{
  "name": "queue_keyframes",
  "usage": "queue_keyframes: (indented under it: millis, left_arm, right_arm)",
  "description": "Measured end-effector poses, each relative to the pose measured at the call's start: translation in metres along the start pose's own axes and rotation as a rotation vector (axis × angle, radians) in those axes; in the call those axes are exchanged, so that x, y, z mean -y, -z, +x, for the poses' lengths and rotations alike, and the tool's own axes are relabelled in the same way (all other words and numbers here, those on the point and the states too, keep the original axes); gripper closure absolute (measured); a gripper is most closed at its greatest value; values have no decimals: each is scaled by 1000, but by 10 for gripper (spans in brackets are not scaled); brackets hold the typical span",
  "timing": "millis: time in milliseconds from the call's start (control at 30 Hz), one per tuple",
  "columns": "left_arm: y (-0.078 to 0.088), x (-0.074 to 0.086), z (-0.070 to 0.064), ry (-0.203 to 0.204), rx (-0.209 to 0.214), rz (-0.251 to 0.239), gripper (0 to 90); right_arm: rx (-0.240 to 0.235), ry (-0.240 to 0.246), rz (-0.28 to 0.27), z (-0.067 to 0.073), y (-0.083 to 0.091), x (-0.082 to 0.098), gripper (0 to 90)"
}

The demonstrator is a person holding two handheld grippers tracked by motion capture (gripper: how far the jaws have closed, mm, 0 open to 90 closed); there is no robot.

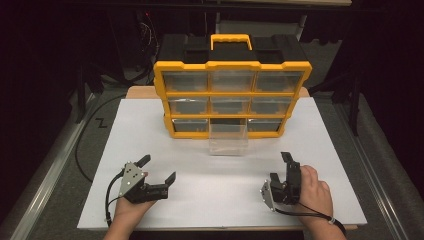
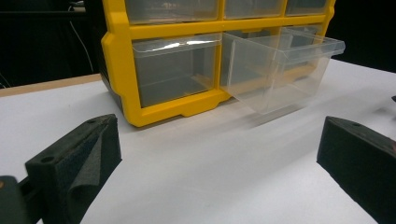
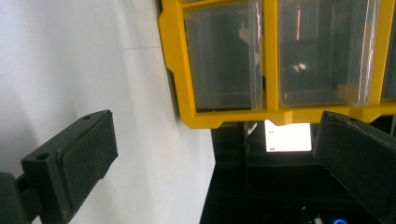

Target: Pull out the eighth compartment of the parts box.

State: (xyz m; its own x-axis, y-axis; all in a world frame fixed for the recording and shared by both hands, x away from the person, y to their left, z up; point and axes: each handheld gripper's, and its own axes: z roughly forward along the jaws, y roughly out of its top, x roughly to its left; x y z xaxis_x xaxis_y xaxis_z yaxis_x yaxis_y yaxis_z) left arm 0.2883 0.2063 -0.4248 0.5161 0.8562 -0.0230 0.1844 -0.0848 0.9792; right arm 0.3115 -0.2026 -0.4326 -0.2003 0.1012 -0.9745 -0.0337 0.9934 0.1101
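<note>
Drawer [image 1: 228,139], clear plastic and apparently empty, sticks out of the bottom-middle slot of the yellow organizer cabinet [image 1: 232,65], just above the middle of the high view; its long axis runs from the cabinet toward the bottom edge of the frame, its front wall resting on or just over the white tabletop [image 1: 220,190]; in the left gripper view it sits upper right, tilted a little downward. Both tools lie well below it in the high view, the left gripper [image 1: 157,172] at lower left and the right gripper [image 1: 281,170] at lower right, rolled onto its side; each has its jaws spread wide with nothing between them. Neither is clearly nearer; the right looks slightly closer to the drawer's front. White board lies bare between tools and drawer; dark room and black frames lie beyond.
</note>
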Motion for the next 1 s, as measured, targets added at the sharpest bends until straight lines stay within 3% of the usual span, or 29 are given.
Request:
queue_keyframes:
  millis: [133, 200, 267, 300, 367, 467, 500, 567, 800, 933, 1000]
  left_arm:
    - [0, 0, 0, 2, -1, 0, 3]
    - [0, 0, 0, 3, -2, 0, 3]
    - [0, 0, 0, 1, -4, 3, 3]
    - [0, 0, 0, 1, -4, 3, 3]
    - [0, 0, 0, 1, -3, 7, 3]
    - [-1, 0, 0, -2, 0, 8, 3]
    - [-1, 0, 0, -2, -1, 7, 3]
    - [-1, 0, 0, 1, -1, 7, 3]
    - [-1, -1, 1, 5, 0, 3, 3]
    - [-1, -1, 1, 7, 0, 3, 3]
    - [-1, -1, 1, 7, 0, 2, 3]
  right_arm:
    - [-11, -87, 16, -2, -1, 5, 9]
    - [-50, -199, 32, -3, -2, 9, 9]
    - [-76, -259, 32, -7, -4, 13, 9]
    - [-109, -340, 32, -7, -5, 16, 10]
    - [-141, -447, 35, -8, -7, 21, 11]
    - [-158, -515, 45, -9, -9, 27, 11]
    - [-177, -576, 49, -9, -10, 29, 11]
    - [-204, -649, 48, -11, -11, 32, 12]
    - [-338, -980, 0, -18, -10, 44, 17]
    - [-399, -1112, -43, -19, -5, 48, 16]
    - [-428, -1210, -82, -19, -2, 50, 15]
